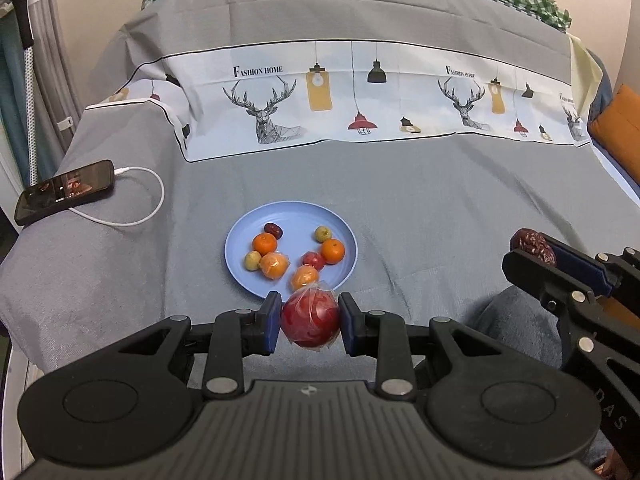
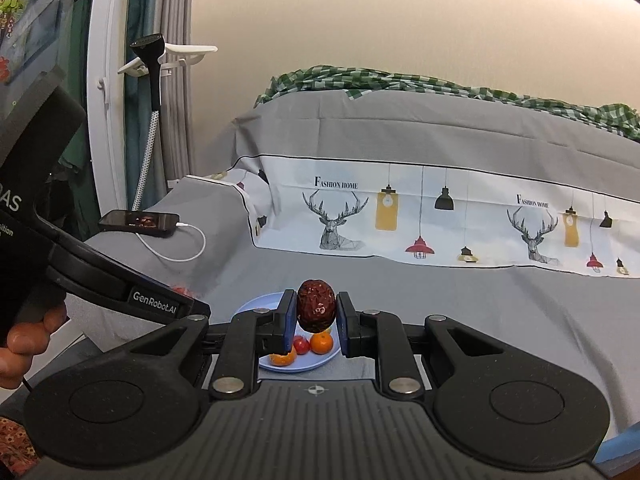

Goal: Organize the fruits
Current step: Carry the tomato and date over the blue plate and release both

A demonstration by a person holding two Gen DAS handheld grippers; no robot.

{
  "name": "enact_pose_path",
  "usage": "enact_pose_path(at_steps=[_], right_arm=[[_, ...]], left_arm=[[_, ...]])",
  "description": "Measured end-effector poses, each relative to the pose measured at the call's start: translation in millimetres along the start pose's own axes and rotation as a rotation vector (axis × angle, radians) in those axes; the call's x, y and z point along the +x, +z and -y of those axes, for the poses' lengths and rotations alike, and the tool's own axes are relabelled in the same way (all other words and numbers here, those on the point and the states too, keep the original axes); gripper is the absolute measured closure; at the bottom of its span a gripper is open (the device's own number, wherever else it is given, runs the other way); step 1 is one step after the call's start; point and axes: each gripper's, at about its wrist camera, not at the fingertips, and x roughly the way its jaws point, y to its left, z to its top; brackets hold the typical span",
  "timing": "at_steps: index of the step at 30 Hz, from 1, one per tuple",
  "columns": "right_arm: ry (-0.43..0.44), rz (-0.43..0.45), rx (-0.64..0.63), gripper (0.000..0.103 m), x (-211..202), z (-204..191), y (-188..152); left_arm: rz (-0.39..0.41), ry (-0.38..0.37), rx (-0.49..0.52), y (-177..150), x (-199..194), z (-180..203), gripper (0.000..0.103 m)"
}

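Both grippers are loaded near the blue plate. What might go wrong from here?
1. The wrapped red fruit in the left gripper sits in slick plastic film, so it may slip out.
2. The wrinkled date is pinched upright by the right gripper, mostly above the pads; it may pivot free.
3. The blue plate rests on soft bedding, already crowded; dropped fruit could roll off.

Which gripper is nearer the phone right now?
Left. The left gripper, holding a wrapped red fruit, hangs by the plate's near rim, on the phone's side. The right gripper, holding a date, is farther off on the opposite side.
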Motion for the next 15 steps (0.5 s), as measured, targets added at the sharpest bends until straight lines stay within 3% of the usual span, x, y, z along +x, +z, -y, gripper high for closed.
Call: enact_pose_path(at_steps=[15], right_arm=[[0.003, -0.044, 0.019, 0.082, 16.1, 0.3, -4.1]], left_arm=[[-0.024, 0.003, 0.003, 3.5, 15.3, -1.5, 0.069]])
